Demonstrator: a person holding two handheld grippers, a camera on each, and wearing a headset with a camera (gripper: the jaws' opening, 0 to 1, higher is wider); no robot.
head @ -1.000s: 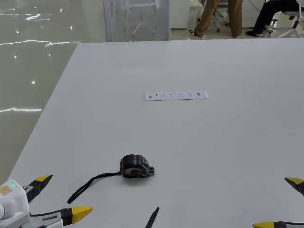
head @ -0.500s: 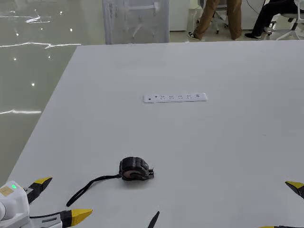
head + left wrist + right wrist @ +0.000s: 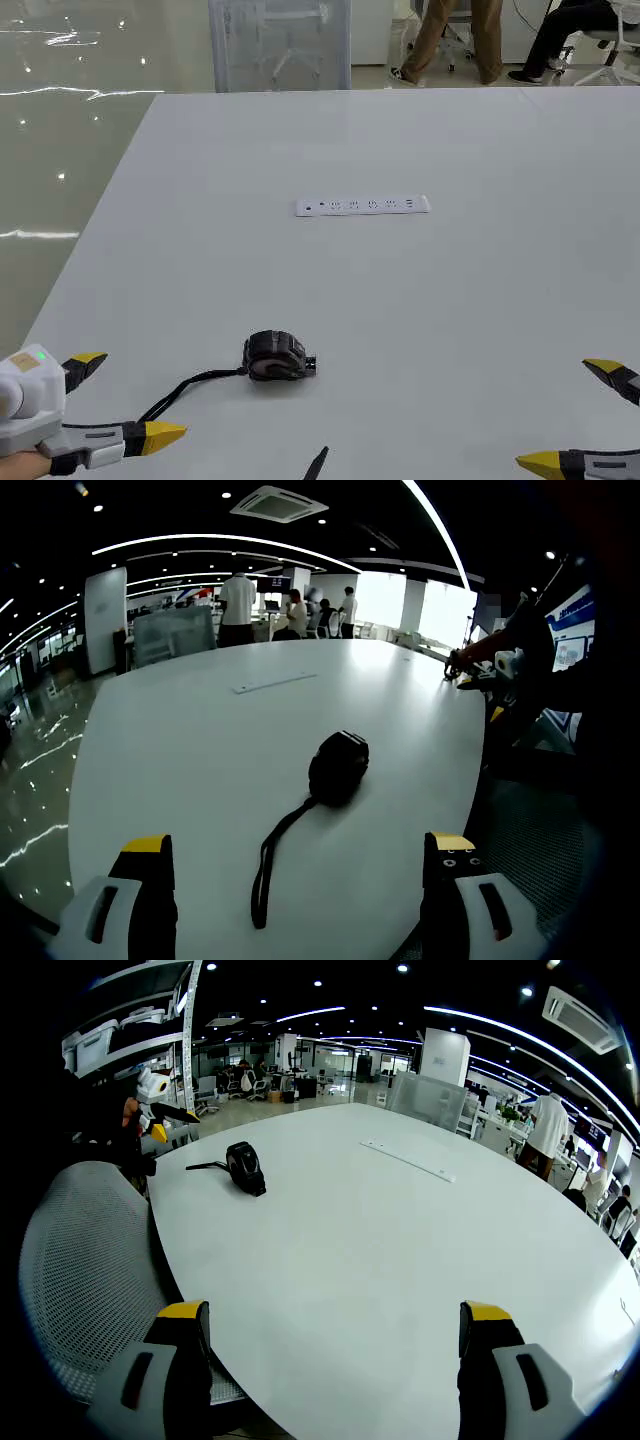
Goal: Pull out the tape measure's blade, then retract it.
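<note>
Both grippers were recorded as spread wide and holding nothing. The left gripper (image 3: pixel 125 395) was seen at the near-left edge of the white table (image 3: pixel 450 300), yellow-tipped jaws parted. The right gripper (image 3: pixel 572 415) was seen at the near-right edge, jaws likewise parted, well apart from the work.

The tape measure (image 3: pixel 275 356) was found lying on the table near the front edge. No blade was seen drawn out of its dark case. Its black strap (image 3: pixel 190 385) was trailed toward the left gripper, the far end lying near those jaws but not between them. In the left gripper view the case was framed ahead of the jaws, untouched. A power strip (image 3: pixel 362 205) was noted farther back, well apart.

Step judged: approach, before any grasp; pull-out not yet begun. The next move was judged to call for the case to be clamped by one gripper, probably the left as the nearer, and the blade tip to be pinched by the other. A small projection at the case's right end was taken for that tip, though too small for certainty.
</note>
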